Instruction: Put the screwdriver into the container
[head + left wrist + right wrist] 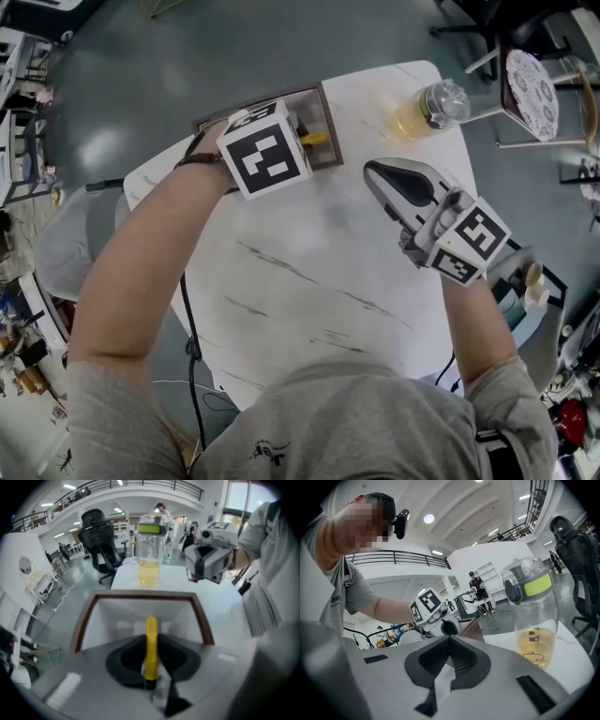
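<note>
White marbled desk (309, 281): the left gripper (151, 641) jaws clamp a slim yellow screwdriver (151, 625) over the brown-rimmed container (140, 595). Only the left gripper view shows its white inside. The right gripper (450, 638) jaws meet, empty.

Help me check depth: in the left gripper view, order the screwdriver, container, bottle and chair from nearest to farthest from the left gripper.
1. Screwdriver, gripped between the jaws.
2. Container, just ahead and below.
3. Bottle, beyond the container, centre.
4. Chair, far back, left.
</note>
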The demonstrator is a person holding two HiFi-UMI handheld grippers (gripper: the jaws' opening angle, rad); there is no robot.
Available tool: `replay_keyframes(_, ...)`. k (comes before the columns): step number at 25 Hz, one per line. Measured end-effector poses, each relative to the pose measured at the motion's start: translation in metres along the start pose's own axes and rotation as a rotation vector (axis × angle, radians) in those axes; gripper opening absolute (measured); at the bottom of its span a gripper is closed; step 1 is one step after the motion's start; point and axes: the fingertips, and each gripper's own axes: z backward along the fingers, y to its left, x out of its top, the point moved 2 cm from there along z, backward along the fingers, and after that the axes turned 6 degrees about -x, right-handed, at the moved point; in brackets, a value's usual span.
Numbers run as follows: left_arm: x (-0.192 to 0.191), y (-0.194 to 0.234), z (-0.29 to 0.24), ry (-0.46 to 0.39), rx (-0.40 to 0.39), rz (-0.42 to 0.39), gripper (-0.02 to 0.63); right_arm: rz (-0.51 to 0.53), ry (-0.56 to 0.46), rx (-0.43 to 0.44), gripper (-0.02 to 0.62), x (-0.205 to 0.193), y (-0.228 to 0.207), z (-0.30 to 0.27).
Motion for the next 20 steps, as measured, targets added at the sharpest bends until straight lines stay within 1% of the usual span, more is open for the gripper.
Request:
replay_keyframes(4,-0.005,0.002,-0.005,0.008,-0.006,0.015,0.075,0.000,0.002,-0.005,0.009,0.000,-0.001,0.000)
replay_keyframes(8,-0.012,0.005,-0.007,0.022,0.005,0.047,0.075,0.000,0.005,-0.007,0.009,-0.001,-0.002,0.002)
replay_keyframes(13,-0.009,0.007,-0.007,-0.013,0.013,0.049,0.078,0.000,0.005,-0.007,0.009,-0.001,-0.001,0.001)
replay_keyframes(18,-0.014,0.011,-0.006,-0.010,0.007,0.094,0.081,0.000,0.007,-0.004,0.009,-0.001,0.001,0.002)
replay_keyframes(20,-0.014,0.011,-0.006,-0.025,0.005,0.104,0.108,-0.001,0.005,-0.004,0.009,0.000,0.001,0.002)
